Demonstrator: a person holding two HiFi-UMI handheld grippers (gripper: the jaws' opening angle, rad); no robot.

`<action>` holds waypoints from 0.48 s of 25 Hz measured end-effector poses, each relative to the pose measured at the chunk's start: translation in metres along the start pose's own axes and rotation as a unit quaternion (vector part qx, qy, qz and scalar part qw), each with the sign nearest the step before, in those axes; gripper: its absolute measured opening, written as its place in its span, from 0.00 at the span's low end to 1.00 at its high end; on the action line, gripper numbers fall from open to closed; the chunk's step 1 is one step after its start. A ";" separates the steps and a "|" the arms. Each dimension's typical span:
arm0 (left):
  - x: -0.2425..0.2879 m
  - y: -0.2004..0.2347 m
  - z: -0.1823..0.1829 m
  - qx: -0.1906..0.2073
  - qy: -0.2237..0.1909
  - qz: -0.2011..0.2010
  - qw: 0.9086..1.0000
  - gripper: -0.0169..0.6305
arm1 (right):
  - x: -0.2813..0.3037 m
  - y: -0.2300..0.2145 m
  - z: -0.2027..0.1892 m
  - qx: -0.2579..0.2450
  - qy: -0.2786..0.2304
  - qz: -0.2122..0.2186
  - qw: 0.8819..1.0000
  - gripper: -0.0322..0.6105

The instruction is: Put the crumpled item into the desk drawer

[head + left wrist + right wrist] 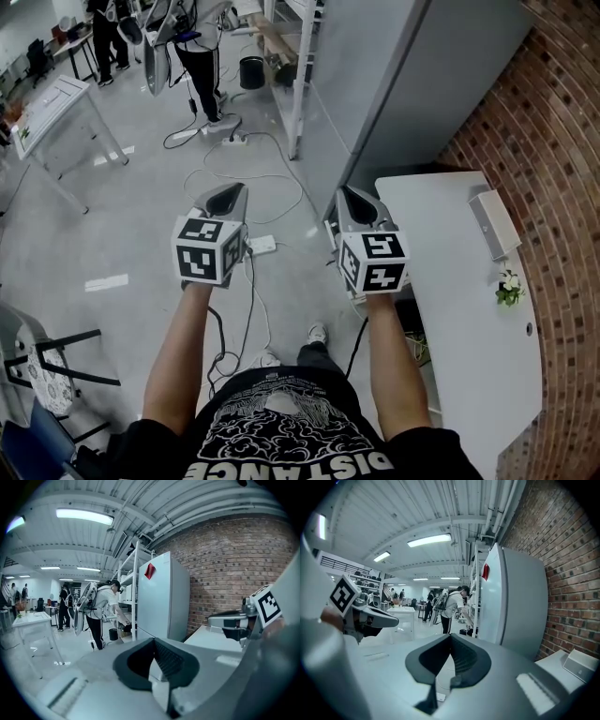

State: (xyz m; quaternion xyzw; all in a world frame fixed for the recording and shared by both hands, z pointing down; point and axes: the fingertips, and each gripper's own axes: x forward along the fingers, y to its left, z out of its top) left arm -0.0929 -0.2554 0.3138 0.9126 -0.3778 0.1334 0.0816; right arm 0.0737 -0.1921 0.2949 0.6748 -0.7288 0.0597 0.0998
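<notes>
I judge the task hardly begun: I am at the approach step, with both tools raised over the floor and nothing in either. The left tool (228, 191), at centre left of the head view, is clenched on nothing, its pads meeting at the tip. The right tool (351, 193), just right of centre, is clenched the same way and carries nothing.

The white surface (469, 375) fills the right side of the head view, against the brick wall. A small white-and-green clump (509, 287) lies on it near the right edge. That may be the crumpled item, though it is too small for me to be sure. A flat white box (494, 223) lies further up the frame, apart from the clump.

I cannot make out the drawer in any view. Its front would lie below the near edge of the surface, behind my right tool.

Next I would swing right, release one tool and bring it down over the clump, and find the drawer handle with the other.

As for containers, a black bucket (251, 72) stands at upper centre, and I cannot tell what is in it.
</notes>
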 end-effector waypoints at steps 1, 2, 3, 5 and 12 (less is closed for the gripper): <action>-0.002 -0.002 0.000 0.001 0.000 0.001 1.000 0.03 | -0.003 0.000 0.000 0.000 -0.001 0.000 1.000 0.05; -0.004 -0.004 0.000 0.001 0.000 0.002 1.000 0.03 | -0.005 0.000 0.001 0.000 -0.003 0.000 1.000 0.05; -0.006 -0.005 0.000 0.001 0.000 0.003 1.000 0.03 | -0.007 0.000 0.001 0.001 -0.004 0.000 1.000 0.05; -0.008 -0.006 -0.001 -0.001 0.000 0.003 1.000 0.03 | -0.009 0.002 0.002 0.000 -0.005 0.001 1.000 0.05; -0.011 0.005 -0.007 -0.006 0.000 0.003 1.000 0.03 | -0.003 0.014 0.000 -0.004 -0.002 0.001 1.000 0.05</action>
